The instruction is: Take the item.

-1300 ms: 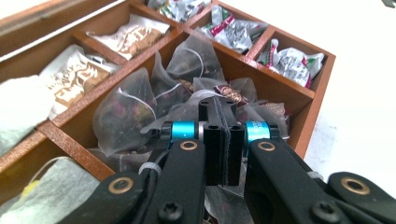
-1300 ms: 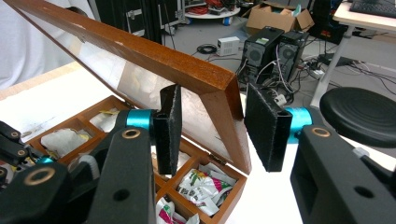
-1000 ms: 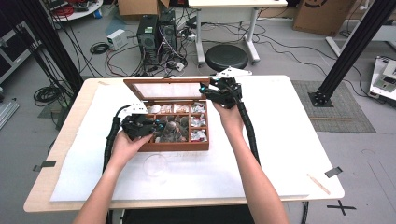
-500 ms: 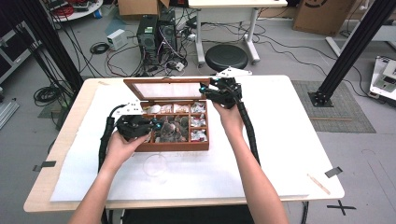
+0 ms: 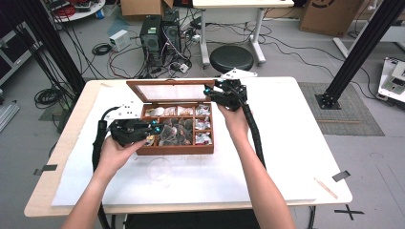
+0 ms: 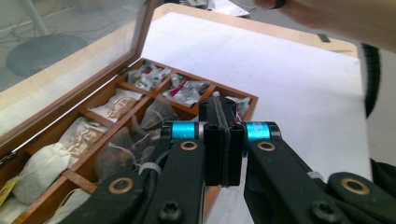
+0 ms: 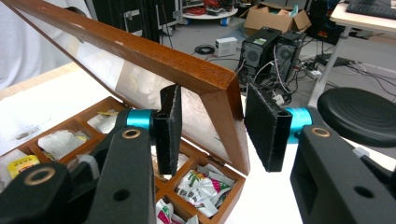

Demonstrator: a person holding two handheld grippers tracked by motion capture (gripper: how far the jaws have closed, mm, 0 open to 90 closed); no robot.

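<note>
Since the earlier frames, little has moved: the left gripper has shifted slightly at the left end of the wooden box, and the right gripper stays at the lid's right corner.

Nearest the person, a clear round disc lies on the white table cover, just in front of the box. The left gripper sits at the box's left compartments. Its jaws are pressed together with no gap, and nothing is seen between them. Tea bags lie in the compartments beside it.

Farther back, the right gripper's jaws stand apart, straddling the right corner of the raised glass lid. Whether either pad touches the frame cannot be told. Colourful sachets fill the compartment below.

Beyond the table, a black stool and computer towers stand on the floor.
</note>
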